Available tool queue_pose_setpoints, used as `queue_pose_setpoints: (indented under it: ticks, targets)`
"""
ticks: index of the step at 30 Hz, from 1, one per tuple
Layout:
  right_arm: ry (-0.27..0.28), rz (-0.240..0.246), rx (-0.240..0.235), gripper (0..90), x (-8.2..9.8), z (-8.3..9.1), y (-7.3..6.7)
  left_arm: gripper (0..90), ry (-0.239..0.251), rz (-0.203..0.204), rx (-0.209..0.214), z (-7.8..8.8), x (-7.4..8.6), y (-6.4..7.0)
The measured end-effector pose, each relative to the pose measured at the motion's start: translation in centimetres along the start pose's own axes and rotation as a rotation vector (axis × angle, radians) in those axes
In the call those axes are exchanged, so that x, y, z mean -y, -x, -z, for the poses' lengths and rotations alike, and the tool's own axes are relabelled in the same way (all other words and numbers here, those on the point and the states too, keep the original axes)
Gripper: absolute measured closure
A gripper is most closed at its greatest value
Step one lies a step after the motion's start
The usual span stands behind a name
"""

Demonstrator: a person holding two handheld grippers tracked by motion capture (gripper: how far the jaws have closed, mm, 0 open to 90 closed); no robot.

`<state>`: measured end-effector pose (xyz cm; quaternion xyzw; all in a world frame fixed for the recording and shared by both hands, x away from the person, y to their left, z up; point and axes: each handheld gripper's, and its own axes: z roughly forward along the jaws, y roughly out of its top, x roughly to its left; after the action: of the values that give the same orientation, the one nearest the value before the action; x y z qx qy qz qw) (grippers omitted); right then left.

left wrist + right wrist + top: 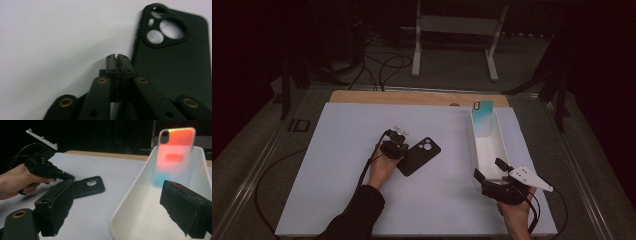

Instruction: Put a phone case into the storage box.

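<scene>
Black soft-looking phone case [419, 155] w/ round camera cutouts lies flat on the white table sheet [337, 165], back side up, roughly mid-table. Left gripper [401, 148] sits just beside its left edge; in the left gripper view the two jaws are pressed together, nothing between them, tips resting next to the case's [172, 62] long side, not on it. Whether they touch the edge, can't tell. From the right gripper view the left gripper [67, 177] points at the case [86, 186] from the near-left, hand wrapped round its body.

Right gripper [490, 170] hovers at the near end of the long white plastic bin [501, 145], which stands at the table's right side. Jaws spread wide, empty; in its own view one pad is outside the bin's [130, 195] left wall, the other over the inside.

Translucent phone case w/ orange-to-teal gradient [173, 155] leans upright against the bin's far end wall; in the high view it [482, 119] looks teal.
</scene>
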<state>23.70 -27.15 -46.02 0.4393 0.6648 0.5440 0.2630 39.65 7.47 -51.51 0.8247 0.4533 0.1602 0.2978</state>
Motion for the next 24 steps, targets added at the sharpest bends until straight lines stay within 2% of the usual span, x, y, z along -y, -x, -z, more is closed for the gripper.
queue_pose_setpoints:
  ticks: [1,3,7,9,13,17,20,24]
  targets:
    - [0.000,0.002,0.002,11.5,0.0,0.0,0.0,85.1,0.049,0.023,-0.001,1.0,0.2,-0.5]
    - [0.001,0.000,0.007,11.5,-0.1,0.0,0.1,80.6,0.103,0.029,-0.010,2.5,0.5,-1.0]
    - [0.001,-0.003,0.018,11.5,0.0,-0.1,0.4,72.8,0.182,0.030,0.004,6.1,1.5,-2.1]
    - [-0.001,0.001,0.018,11.5,0.0,-0.1,0.4,66.2,0.216,0.025,0.007,7.9,2.4,-2.6]
    - [0.000,0.010,0.018,11.4,0.0,-0.1,0.4,42.2,0.242,0.026,-0.052,10.8,4.8,-3.3]
    - [0.003,0.013,0.015,11.4,0.0,-0.2,0.4,25.4,0.299,0.047,-0.050,13.3,7.7,-3.7]
    - [0.000,0.016,0.014,11.3,0.1,-0.3,0.3,16.8,0.337,0.070,-0.048,14.8,9.8,-3.8]
    - [0.000,0.018,0.011,11.3,0.1,-0.4,0.3,9.7,0.398,0.107,-0.047,16.1,12.6,-4.1]
